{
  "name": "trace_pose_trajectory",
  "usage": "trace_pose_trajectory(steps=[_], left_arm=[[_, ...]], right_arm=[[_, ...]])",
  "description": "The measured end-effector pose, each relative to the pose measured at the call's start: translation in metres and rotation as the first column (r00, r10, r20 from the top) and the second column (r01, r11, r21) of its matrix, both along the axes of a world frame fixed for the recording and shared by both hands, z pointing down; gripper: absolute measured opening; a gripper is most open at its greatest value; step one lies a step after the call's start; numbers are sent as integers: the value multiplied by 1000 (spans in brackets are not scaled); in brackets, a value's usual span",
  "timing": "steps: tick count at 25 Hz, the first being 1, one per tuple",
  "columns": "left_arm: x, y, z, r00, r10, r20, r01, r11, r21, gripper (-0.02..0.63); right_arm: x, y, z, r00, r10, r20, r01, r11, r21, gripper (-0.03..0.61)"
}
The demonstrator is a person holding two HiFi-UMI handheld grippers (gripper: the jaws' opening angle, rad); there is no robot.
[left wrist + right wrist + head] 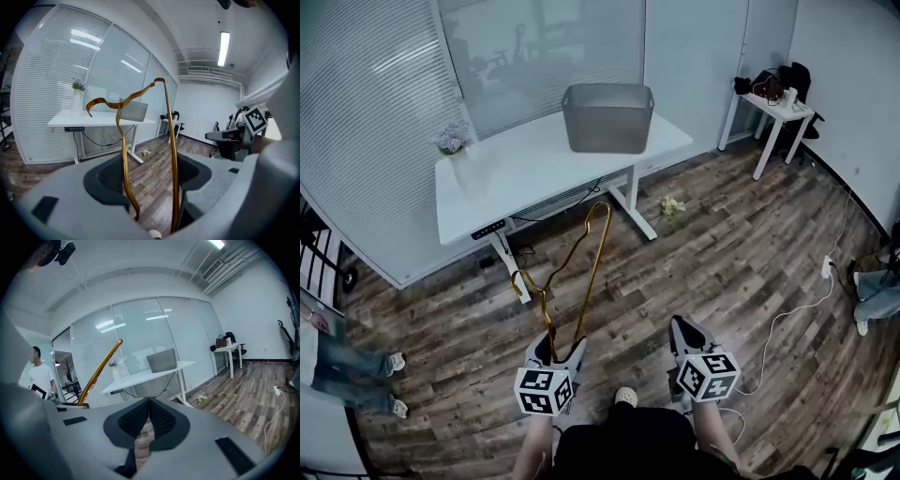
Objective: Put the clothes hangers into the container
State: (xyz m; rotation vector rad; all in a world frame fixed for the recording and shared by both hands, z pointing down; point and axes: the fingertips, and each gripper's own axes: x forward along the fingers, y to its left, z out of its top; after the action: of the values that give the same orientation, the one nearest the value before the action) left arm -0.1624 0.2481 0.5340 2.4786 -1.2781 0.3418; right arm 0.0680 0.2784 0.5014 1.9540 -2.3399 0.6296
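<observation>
A gold wire clothes hanger (pixel 593 272) stands up from my left gripper (pixel 560 349), which is shut on its lower end. In the left gripper view the hanger's (pixel 123 150) two rods run between the wide-set jaws of the left gripper (pixel 150 187), one against each pad, with the hook up and to the left. The grey container (pixel 607 117) sits on the white table (pixel 516 169) well ahead of me, also seen as the container (pixel 133 111) and the container (pixel 162 360). My right gripper (pixel 686 330) is shut and empty, its pads meeting at the right gripper (pixel 148 416).
A white vase with flowers (pixel 453 141) stands at the table's left end. A small white side table (pixel 778 112) with bags is at the far right. A white cable (pixel 787 319) trails across the wooden floor. A person's legs (pixel 347 366) are at the left edge.
</observation>
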Motion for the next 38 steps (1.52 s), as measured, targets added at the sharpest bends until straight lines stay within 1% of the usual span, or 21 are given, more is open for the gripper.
trace_pose_trajectory(steps=[4, 10, 14, 19, 27, 32, 38], left_arm=[[14, -28, 1, 1000, -8, 7, 8, 1000, -2, 308], [27, -57, 6, 999, -34, 8, 34, 999, -8, 308], [33, -66, 9, 999, -44, 2, 44, 999, -16, 310], [41, -67, 12, 999, -45, 14, 45, 999, -28, 310], [38, -87, 15, 999, -46, 26, 47, 998, -39, 310], [45, -120, 18, 999, -31, 25, 32, 999, -44, 310], [59, -186, 16, 1000, -12, 18, 13, 999, -46, 310]], right_arm=[[16, -31, 4, 1000, -7, 6, 7, 1000, -7, 28], [27, -66, 10, 999, -38, 8, 39, 999, -19, 28], [32, -77, 14, 999, -49, 8, 49, 998, -25, 28], [43, -78, 21, 999, -40, 20, 41, 998, -47, 28], [42, -100, 24, 998, -36, 42, 38, 998, -49, 28], [48, -128, 29, 999, -25, 39, 27, 998, -61, 28], [62, -191, 25, 999, -10, 34, 12, 998, -65, 28]])
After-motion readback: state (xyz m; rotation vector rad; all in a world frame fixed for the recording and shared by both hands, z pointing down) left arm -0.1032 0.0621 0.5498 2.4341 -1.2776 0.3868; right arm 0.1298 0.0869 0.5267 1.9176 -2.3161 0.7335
